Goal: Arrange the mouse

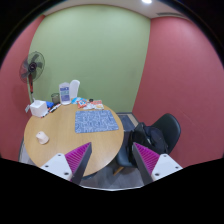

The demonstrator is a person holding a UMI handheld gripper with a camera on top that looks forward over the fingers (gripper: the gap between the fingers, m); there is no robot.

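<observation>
Mouse sits far across the tabletop; my jaws hang released, empty, and a hasty reach could knock it off.

Single tool-mounted view, high and far back, facing down toward round table.

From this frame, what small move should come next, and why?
Probably move forward and down toward the round table: the hand-held gripper is open, holds nothing and is well short of the white mouse, with the patterned mat lying beyond.
</observation>
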